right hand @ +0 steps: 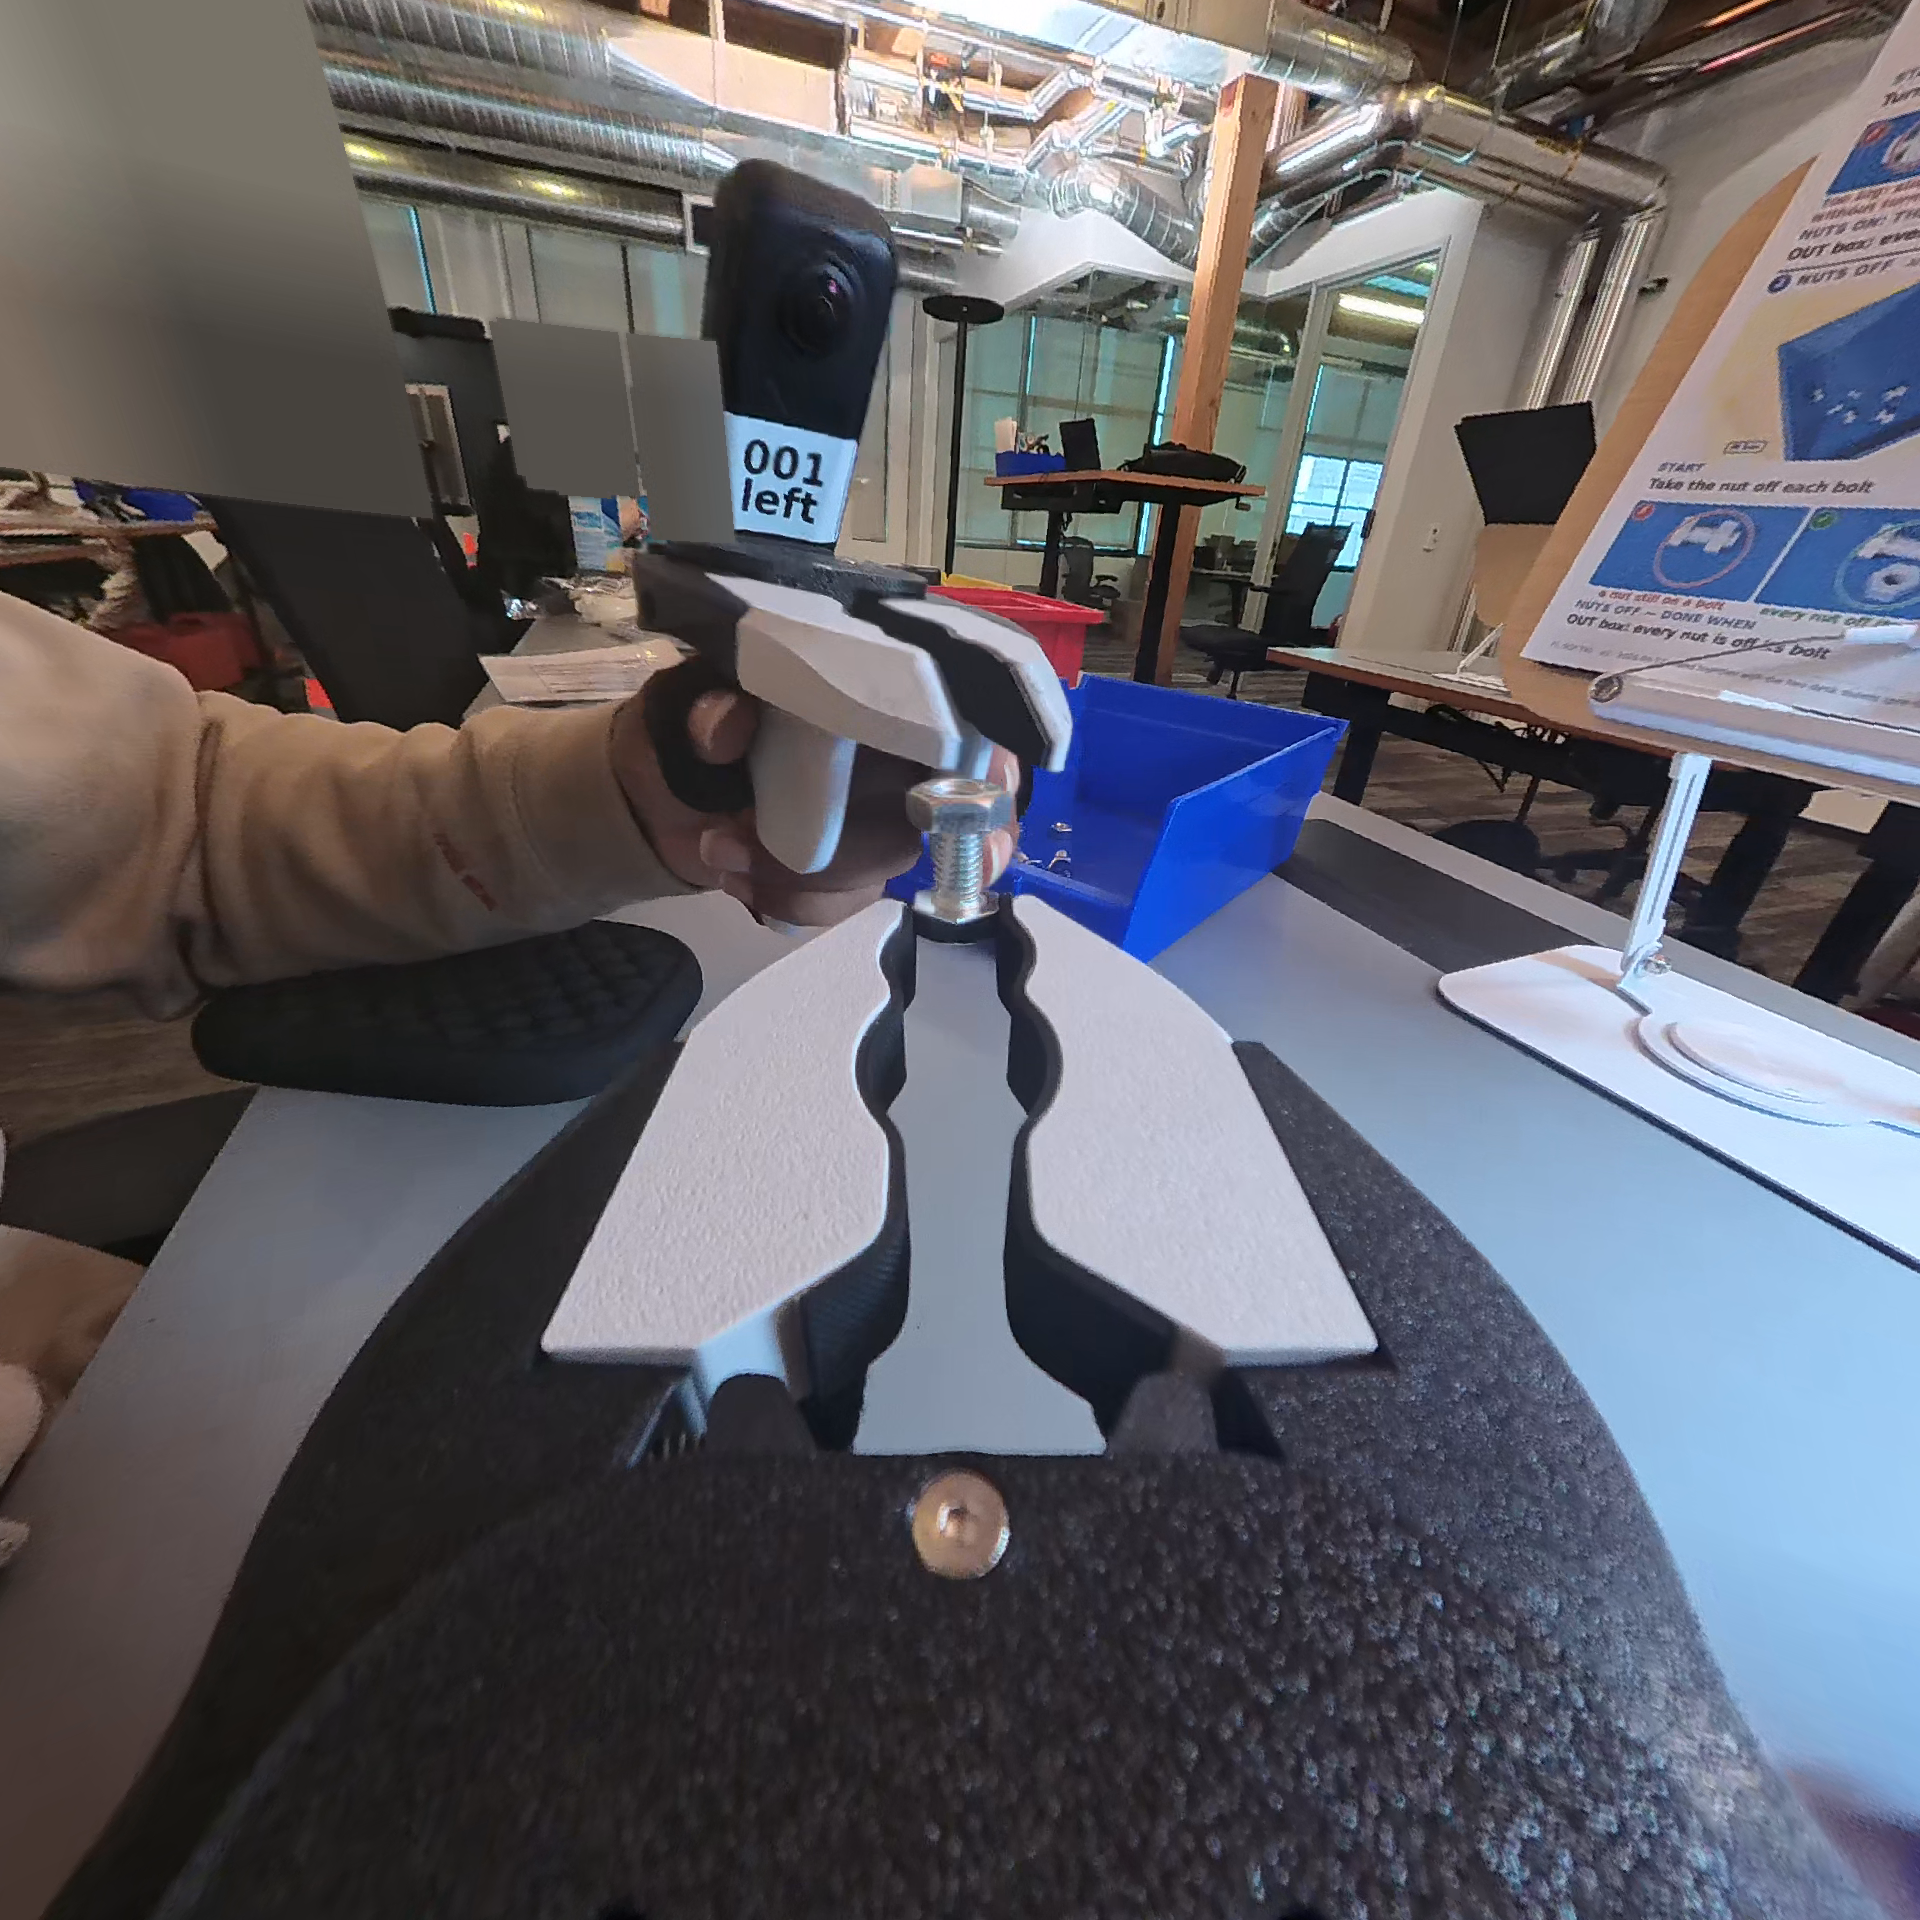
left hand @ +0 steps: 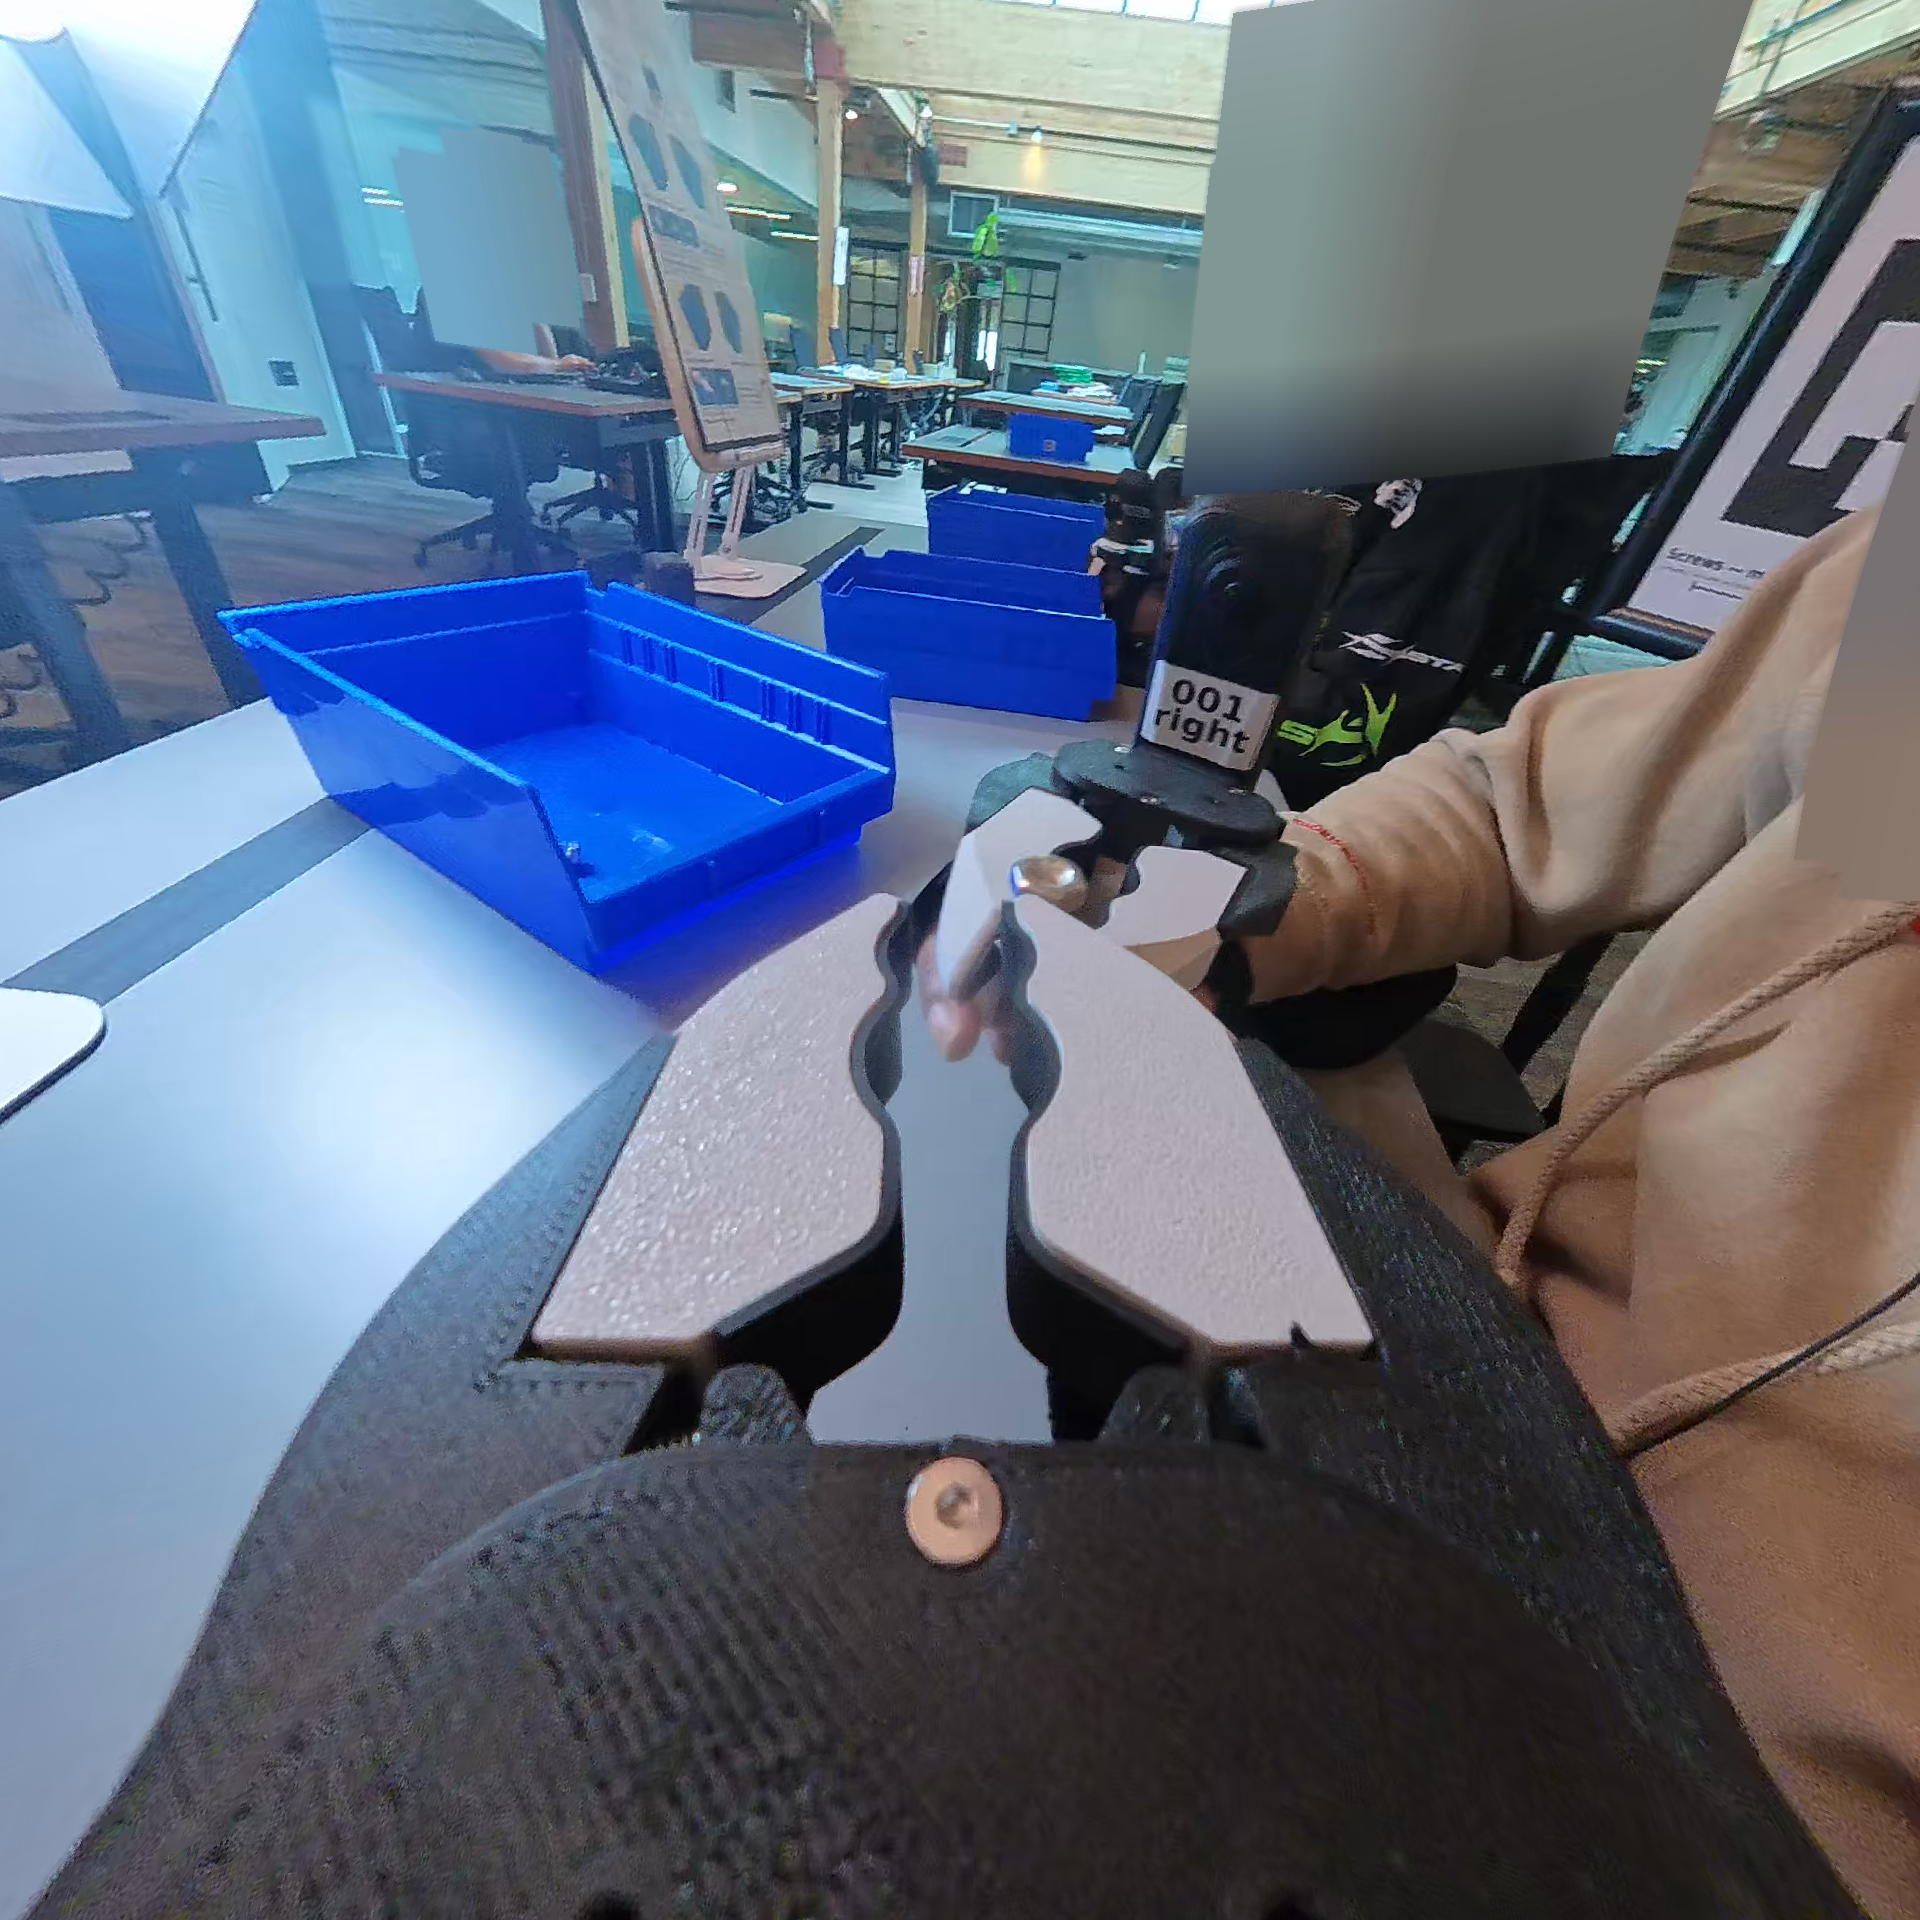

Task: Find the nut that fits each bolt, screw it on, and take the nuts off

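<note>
A silver bolt (right hand: 954,862) stands upright between the two grippers, above the table's near edge. My right gripper (right hand: 954,916) is shut on the bolt's lower end. A hex nut (right hand: 956,805) sits at the top of the thread. My left gripper (right hand: 1003,753) comes in from the left and its tips close down on that nut. In the left wrist view my left gripper (left hand: 953,914) has narrow jaws, and the bolt's silver end (left hand: 1044,878) shows just past its right tip. A person's fingertip lies between the fingers.
A blue bin (left hand: 582,748) stands on the grey table (left hand: 260,1091), with more blue bins (left hand: 966,634) behind. In the right wrist view a blue bin (right hand: 1174,821) holds small metal parts. An instruction board on a white stand (right hand: 1662,1029) is at the right. A black armrest (right hand: 447,1008) is at the left. My two grippers' fingertips are within a few centimetres of each other.
</note>
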A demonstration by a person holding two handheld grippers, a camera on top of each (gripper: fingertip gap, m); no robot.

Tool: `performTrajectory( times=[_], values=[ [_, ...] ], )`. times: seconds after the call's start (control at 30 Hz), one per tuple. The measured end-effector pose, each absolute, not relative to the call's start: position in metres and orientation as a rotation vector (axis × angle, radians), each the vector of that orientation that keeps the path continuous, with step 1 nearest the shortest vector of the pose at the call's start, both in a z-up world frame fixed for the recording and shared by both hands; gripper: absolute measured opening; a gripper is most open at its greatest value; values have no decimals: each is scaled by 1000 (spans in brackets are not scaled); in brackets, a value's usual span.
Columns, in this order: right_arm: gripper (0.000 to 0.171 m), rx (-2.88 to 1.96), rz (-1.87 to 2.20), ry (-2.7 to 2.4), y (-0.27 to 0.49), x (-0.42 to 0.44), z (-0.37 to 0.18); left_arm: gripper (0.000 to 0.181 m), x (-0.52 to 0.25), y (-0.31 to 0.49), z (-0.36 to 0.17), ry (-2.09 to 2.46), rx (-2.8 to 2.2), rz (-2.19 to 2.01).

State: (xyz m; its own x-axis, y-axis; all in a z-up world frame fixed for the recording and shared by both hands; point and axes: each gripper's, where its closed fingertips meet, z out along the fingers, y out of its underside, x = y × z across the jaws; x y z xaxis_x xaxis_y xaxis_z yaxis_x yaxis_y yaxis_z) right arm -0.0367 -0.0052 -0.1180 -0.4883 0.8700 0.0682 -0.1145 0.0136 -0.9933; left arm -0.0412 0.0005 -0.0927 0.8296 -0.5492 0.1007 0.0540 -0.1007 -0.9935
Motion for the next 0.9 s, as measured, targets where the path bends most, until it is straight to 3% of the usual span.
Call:
performTrajectory(
  times=[0.17, 0.27, 0.33, 0.53, 0.73, 0.9],
  values=[
    [14, -821, 1571, -1526, -7, -39, -123, 26, -26, 4, -99, 459, -1617, -482],
    [14, -817, 1594, -1504, -4, -36, -117, 13, -43, 7, -97, 387, -1614, -461],
    [14, -815, 1595, -1489, -2, -36, -114, 13, -54, 7, -95, 334, -1603, -462],
    [14, -845, 1599, -1495, -1, -39, -119, 28, -28, 3, -92, 413, -1568, -521],
    [14, -829, 1654, -1475, -2, -35, -112, 13, -54, 8, -92, 306, -1579, -462],
    [14, -878, 1650, -1465, 5, -39, -116, 25, -32, 1, -85, 383, -1525, -515]
  ],
)
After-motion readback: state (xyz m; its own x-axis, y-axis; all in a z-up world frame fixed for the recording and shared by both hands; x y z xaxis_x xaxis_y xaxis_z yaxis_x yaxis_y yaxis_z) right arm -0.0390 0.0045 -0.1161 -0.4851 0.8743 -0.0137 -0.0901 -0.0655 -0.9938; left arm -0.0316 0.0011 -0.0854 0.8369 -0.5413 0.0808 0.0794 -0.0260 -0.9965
